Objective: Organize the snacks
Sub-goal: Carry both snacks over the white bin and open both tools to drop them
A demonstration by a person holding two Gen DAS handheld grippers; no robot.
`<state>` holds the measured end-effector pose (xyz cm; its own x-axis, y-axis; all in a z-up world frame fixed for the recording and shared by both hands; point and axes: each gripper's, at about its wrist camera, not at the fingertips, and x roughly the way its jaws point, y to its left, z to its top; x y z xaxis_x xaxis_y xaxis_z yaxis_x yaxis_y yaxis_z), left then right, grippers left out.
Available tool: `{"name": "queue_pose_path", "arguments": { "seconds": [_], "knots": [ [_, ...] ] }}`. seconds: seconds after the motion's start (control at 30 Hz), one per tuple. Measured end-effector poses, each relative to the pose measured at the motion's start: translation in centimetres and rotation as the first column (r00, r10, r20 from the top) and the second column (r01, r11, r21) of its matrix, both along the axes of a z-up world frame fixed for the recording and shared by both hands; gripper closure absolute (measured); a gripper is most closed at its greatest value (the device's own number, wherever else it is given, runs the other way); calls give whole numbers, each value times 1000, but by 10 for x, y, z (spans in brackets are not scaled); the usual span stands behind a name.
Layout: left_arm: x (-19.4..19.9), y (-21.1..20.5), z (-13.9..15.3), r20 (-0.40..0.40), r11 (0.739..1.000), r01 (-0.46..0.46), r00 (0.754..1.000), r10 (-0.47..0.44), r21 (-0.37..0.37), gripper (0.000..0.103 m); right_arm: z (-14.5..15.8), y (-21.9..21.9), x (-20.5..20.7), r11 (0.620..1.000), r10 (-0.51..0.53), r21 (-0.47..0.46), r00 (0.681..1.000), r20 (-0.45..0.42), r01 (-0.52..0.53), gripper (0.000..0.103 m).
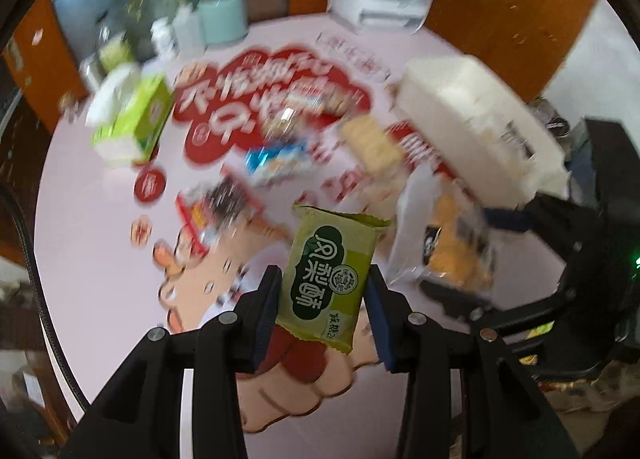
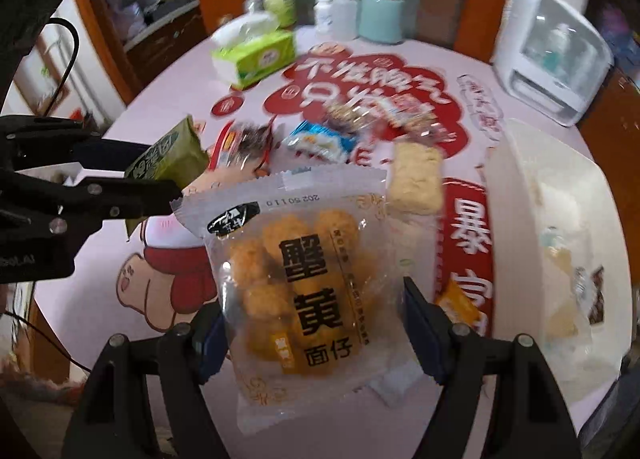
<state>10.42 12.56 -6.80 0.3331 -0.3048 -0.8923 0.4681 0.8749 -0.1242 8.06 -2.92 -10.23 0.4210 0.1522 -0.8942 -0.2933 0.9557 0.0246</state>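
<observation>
My left gripper (image 1: 323, 309) is shut on a green snack packet (image 1: 330, 277), lifted above the pink table; the same green packet (image 2: 172, 157) and the left gripper (image 2: 154, 179) show at the left of the right wrist view. My right gripper (image 2: 314, 325) is shut on a clear bag of yellow snack balls (image 2: 304, 283), also held off the table; that clear bag (image 1: 456, 255) appears at the right of the left wrist view. A white bin (image 2: 560, 219) with several packets inside stands to the right, and the white bin (image 1: 480, 119) also shows in the left wrist view.
Loose snacks lie mid-table: a blue packet (image 2: 320, 141), a beige cracker pack (image 2: 416, 179), a dark packet (image 2: 248, 139). A green tissue box (image 2: 256, 53), bottles and a mint canister (image 2: 380, 17) stand at the back. A white appliance (image 2: 552, 51) stands back right.
</observation>
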Motion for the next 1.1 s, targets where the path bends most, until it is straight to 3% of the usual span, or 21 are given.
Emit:
{"name": "queue_pose_path", "arguments": {
  "seconds": [0.3,0.47,0.6,0.77,1.0,1.1],
  "knots": [
    [-4,-71,73,146,993,60,988,-44,-100,63,62,-66,-9,990,-144,9,980,138,144,27],
    [-5,-114,89,186,993,58,982,-37,-107,63,85,-112,-10,980,-199,11,962,184,201,26],
    [-4,-155,87,171,994,69,984,-53,-87,63,89,-154,-10,965,-262,44,947,186,258,26],
    [-2,-203,81,157,995,84,985,-74,-60,63,85,-202,4,949,-311,21,929,201,314,26],
    [8,-269,72,205,996,88,975,-83,-17,63,85,-274,42,894,-437,-7,873,214,449,25],
    [18,-290,62,180,996,84,981,-79,-21,63,86,-295,54,881,-459,-6,860,223,472,25]
  ]
}}
